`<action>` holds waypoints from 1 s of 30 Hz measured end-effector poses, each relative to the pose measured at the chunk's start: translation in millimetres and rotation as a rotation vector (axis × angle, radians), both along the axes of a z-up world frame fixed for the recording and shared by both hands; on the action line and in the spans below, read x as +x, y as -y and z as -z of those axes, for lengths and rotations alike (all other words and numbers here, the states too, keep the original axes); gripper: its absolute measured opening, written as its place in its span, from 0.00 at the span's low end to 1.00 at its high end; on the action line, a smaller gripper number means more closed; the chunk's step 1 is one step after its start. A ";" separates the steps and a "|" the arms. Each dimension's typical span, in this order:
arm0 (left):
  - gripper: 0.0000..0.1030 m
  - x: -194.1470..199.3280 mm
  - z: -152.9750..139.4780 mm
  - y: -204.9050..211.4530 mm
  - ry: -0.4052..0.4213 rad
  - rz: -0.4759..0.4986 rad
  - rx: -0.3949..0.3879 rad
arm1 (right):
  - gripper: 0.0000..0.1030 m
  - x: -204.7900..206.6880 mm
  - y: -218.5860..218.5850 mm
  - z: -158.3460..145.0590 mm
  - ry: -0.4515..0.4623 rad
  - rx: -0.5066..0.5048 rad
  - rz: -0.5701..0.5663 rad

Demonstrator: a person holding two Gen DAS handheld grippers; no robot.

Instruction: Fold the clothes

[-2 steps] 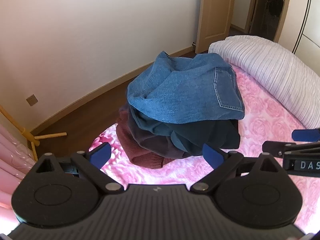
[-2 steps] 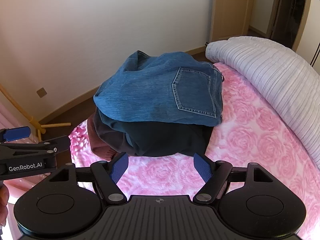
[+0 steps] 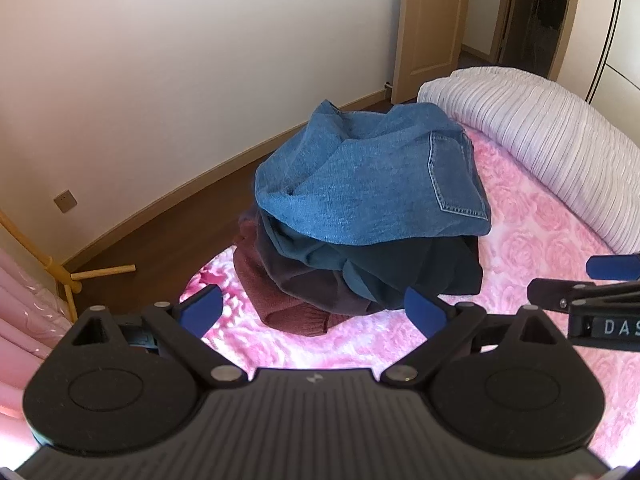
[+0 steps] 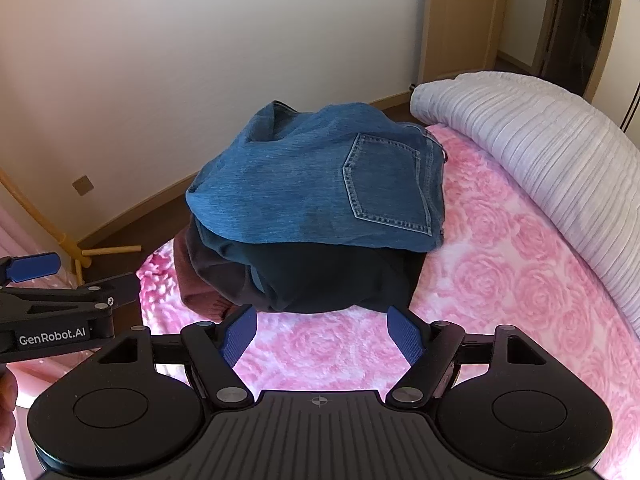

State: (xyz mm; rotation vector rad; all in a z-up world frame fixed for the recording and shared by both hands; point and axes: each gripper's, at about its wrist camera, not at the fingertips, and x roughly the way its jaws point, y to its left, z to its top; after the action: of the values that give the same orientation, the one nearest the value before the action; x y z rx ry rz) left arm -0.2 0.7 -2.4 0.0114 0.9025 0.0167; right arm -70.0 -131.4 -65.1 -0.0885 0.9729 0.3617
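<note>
- Jaws of the left gripper [image 3: 312, 312] are spread wide; nothing is held or touched.
- The right gripper [image 4: 322, 336] is spread wide too, empty.
- One pile is seen on the pink bedspread [image 4: 500, 264]: blue jeans [image 4: 320, 184] on top, then three darker garments [image 3: 360, 276].

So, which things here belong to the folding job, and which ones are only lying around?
For the job:
- blue jeans, top of the pile
- dark garment beneath them
- maroon knit at the bottom
- left gripper and right gripper, both open, holding nothing

Just around:
- pink rose blanket under the pile
- striped white duvet
- yellow wooden stand on the floor
</note>
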 end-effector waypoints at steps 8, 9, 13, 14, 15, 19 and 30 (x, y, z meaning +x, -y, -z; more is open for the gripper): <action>0.92 -0.2 7.8 1.1 -0.037 -0.008 -0.009 | 0.73 -0.8 5.0 3.4 -0.002 0.003 -0.003; 0.92 0.9 7.8 1.6 -0.040 -0.007 -0.011 | 0.73 -0.9 5.6 3.8 -0.002 0.003 -0.003; 0.92 3.0 6.7 1.5 -0.043 -0.003 -0.009 | 0.73 -1.8 7.0 5.0 -0.003 0.004 -0.006; 0.92 3.2 6.5 1.5 -0.044 -0.002 -0.009 | 0.73 -1.1 6.2 5.0 -0.004 0.004 -0.007; 0.92 2.9 6.2 1.3 -0.045 -0.002 -0.010 | 0.73 -0.6 4.9 4.9 -0.004 0.003 -0.007; 0.92 4.1 5.5 -0.1 -0.048 0.001 -0.009 | 0.73 -1.8 4.1 5.7 -0.003 0.004 -0.011; 0.92 4.5 7.0 0.2 -0.052 0.007 -0.008 | 0.73 -2.1 2.7 7.0 -0.007 0.000 -0.015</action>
State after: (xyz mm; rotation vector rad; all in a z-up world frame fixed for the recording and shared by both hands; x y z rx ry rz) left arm 4.3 0.5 -9.3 0.0075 0.9541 0.0063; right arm -72.2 -134.1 -72.1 -0.0948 0.9795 0.3756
